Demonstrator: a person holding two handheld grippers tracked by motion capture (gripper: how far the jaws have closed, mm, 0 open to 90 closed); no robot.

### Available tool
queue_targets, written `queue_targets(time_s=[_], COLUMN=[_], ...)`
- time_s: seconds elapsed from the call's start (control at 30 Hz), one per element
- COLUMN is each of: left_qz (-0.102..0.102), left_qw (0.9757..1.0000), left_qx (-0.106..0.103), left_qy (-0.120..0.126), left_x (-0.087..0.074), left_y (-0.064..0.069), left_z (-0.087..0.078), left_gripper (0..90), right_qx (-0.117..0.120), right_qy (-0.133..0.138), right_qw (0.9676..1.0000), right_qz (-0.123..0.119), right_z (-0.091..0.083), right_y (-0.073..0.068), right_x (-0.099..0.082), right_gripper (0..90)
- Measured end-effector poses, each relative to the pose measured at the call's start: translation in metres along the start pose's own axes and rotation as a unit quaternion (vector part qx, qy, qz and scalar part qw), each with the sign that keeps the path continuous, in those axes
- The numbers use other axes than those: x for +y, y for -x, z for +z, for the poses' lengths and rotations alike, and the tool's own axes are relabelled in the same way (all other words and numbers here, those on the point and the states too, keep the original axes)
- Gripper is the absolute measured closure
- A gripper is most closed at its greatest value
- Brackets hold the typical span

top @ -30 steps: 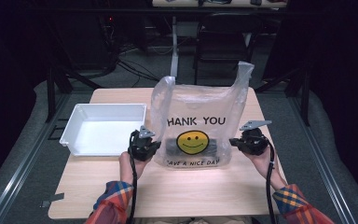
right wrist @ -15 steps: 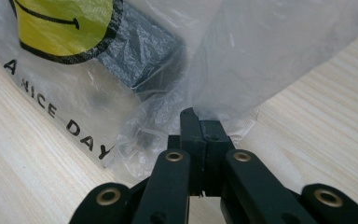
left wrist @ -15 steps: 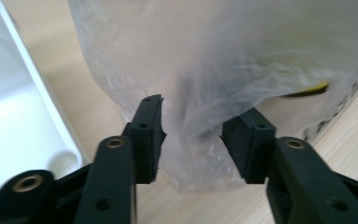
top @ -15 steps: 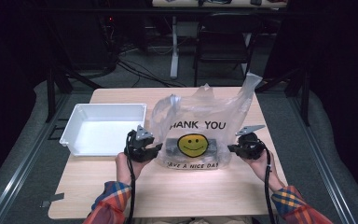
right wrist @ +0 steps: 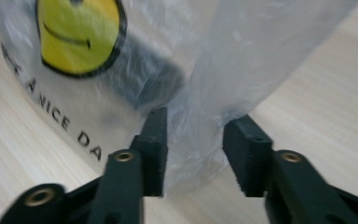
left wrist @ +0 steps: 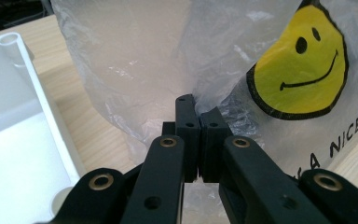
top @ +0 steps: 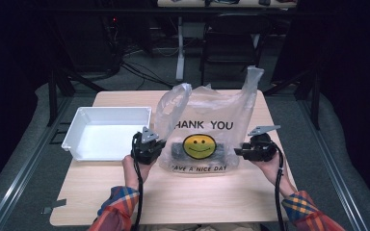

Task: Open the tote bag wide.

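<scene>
A: What lies furthest left of the left tool (top: 155,148)?

B: A white tray (top: 77,126) sits on the desk (top: 197,197), just beside that tool on its outer side. In the left gripper view the tray's wall (left wrist: 51,100) runs close along the tool's left.

A: And the left tool itself?

B: Its jaws are fully together after a quick open-and-close, and they seem to pinch a fold of the clear plastic bag (top: 207,108) at the bag's lower left edge. The bag's film (left wrist: 135,70) rises directly ahead of the jaws.

A: Where is the bag, then?

B: It stands between the two tools, touching both, with its smiley face (top: 199,146) midway between them and a dark object (right wrist: 142,77) inside it, too blurred to identify.

A: The right tool (top: 238,153)?

B: Its jaws stand partly apart, having just been opening. The bag's lower right corner (right wrist: 196,140) sits between them, but the pads do not appear to press on it.
</scene>
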State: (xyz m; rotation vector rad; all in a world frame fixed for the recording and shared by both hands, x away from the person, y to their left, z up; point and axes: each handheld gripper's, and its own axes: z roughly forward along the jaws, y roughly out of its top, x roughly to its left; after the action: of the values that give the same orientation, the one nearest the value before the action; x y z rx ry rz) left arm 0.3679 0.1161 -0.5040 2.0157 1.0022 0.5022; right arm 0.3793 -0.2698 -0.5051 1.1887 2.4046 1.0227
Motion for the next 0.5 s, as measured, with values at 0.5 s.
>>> queue_targets(time_s=[0.5], left_qz=[0.005], left_qw=[0.9993], left_qx=[-0.022], left_qy=[-0.029], left_x=[-0.004], left_y=[-0.001], left_z=[0.007], left_gripper=[89.5], right_qx=[0.011], right_qy=[0.040], right_qw=[0.9986], right_qz=[0.033], right_z=[0.009], right_y=[0.009], right_x=[0.017], right_gripper=[77.8])
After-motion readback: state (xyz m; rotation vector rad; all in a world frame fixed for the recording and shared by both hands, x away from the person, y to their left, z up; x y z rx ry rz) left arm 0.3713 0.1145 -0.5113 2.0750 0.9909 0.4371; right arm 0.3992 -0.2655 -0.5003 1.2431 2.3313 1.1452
